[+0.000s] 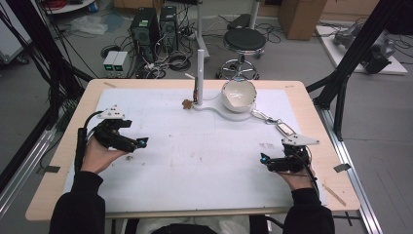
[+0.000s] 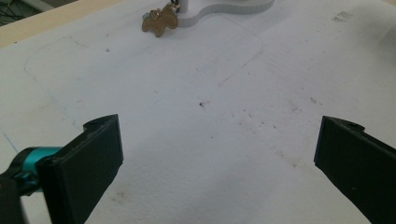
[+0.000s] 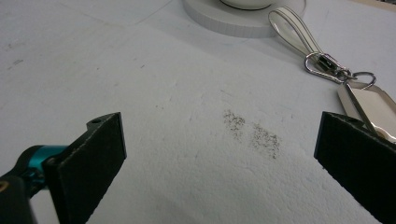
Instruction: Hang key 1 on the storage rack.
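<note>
White matting covers the table [image 1: 63,161] where we rest both hands, well apart. Our left gripper [image 1: 139,143] sits at the left side of the mat, its jaws spread wide with nothing between them; ahead of it we see a small brown horse-shaped charm [image 2: 160,21] lying just beside the white stand base [image 2: 224,8]. Our right gripper [image 1: 265,159] rests at the right, jaws equally wide and empty. Nearest to it lies a keyring with a white strap [image 3: 299,35], its metal tag close to one jaw. A white bowl [image 1: 238,95] sits on the stand.
</note>
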`<move>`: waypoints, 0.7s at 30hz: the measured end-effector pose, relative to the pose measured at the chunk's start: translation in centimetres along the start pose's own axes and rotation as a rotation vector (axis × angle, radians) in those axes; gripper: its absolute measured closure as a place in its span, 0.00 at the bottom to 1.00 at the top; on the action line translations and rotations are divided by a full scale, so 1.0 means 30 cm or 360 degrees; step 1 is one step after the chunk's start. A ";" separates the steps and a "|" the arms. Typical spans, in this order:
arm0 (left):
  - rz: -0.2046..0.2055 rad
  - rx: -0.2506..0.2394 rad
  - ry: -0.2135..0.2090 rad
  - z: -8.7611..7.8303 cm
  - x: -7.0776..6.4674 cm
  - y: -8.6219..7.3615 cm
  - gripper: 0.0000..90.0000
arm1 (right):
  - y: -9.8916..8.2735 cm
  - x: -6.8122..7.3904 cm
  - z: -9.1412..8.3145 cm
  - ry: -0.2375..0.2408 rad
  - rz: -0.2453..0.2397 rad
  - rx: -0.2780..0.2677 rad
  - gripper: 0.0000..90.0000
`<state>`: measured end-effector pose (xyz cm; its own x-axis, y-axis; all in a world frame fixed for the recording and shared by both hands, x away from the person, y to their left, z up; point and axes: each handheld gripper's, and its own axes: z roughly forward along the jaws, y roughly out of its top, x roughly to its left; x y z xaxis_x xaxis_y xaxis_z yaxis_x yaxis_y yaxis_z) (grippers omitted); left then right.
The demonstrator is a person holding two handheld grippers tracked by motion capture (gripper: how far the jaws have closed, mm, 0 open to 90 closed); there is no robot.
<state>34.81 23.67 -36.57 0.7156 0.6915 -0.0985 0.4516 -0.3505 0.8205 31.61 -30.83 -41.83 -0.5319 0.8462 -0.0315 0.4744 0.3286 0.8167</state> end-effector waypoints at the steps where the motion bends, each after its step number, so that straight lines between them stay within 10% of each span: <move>1: 0.0002 0.0000 -0.0002 -0.003 0.001 -0.010 0.02 | 0.000 0.000 0.002 -0.0002 -0.0001 0.0007 0.01; 21: -0.0128 -0.0029 0.0066 -0.100 0.016 -0.226 0.02 | -0.003 0.006 0.000 -0.0010 0.0004 0.0020 0.01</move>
<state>30.51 28.27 -40.48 0.6545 0.7427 -0.1416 0.4967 -0.2812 0.8211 31.48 -30.70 -41.91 -0.5260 0.8498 -0.0330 0.4847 0.3315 0.8094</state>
